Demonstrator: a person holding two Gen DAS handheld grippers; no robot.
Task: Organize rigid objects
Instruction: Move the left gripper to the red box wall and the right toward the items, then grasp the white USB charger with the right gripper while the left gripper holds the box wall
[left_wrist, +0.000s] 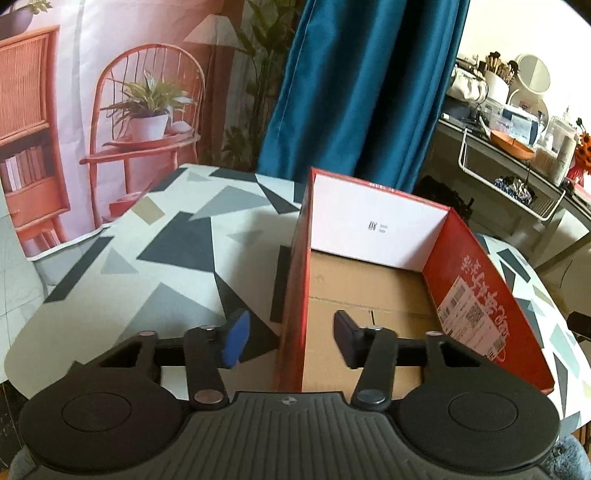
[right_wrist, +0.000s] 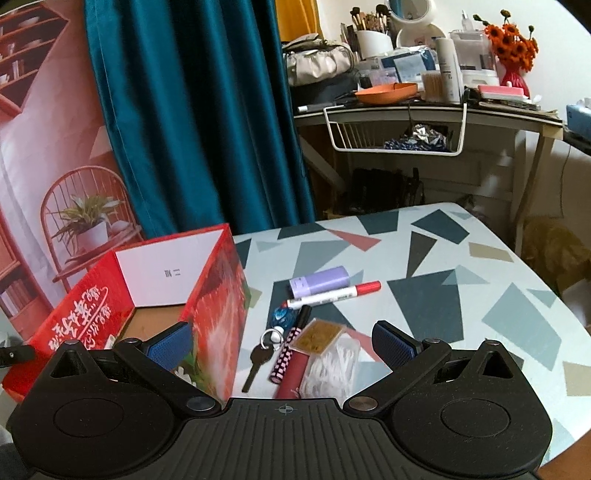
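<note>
While the left gripper (left_wrist: 291, 339) is held low over the near edge of the red cardboard box (left_wrist: 476, 295), its jaws are seen part-way open and set astride the box's left wall: the blue-padded finger (left_wrist: 234, 341) lies outside the wall, the dark finger (left_wrist: 345, 339) inside over the bare cardboard floor. A gap is visible on both sides of the wall, so nothing is gripped. No objects can be seen inside the box from this view.

From the right wrist view, the right gripper (right_wrist: 282, 341) is spread wide, with nothing pressed between its pads. Its left finger (right_wrist: 170, 345) is placed over the box's interior, close to the wall, while its right finger (right_wrist: 393, 345) hangs above the patterned tabletop (right_wrist: 443, 295). Between the two fingers, just ahead of the claw, a cluster of small items is laid on the table beside the box's right wall: a key on a ring (right_wrist: 258, 356), a checked pink-and-black stick (right_wrist: 286, 354), a dark red tube (right_wrist: 291, 376), a clear packet of white pieces (right_wrist: 328, 365), and a flat gold-coloured packet (right_wrist: 317, 336). Farther ahead, a blue trinket (right_wrist: 282, 317), a black pen (right_wrist: 303, 315), a red-capped white marker (right_wrist: 332, 293) and a lilac case (right_wrist: 319, 282) are found, the marker touching the case's near side.
</note>
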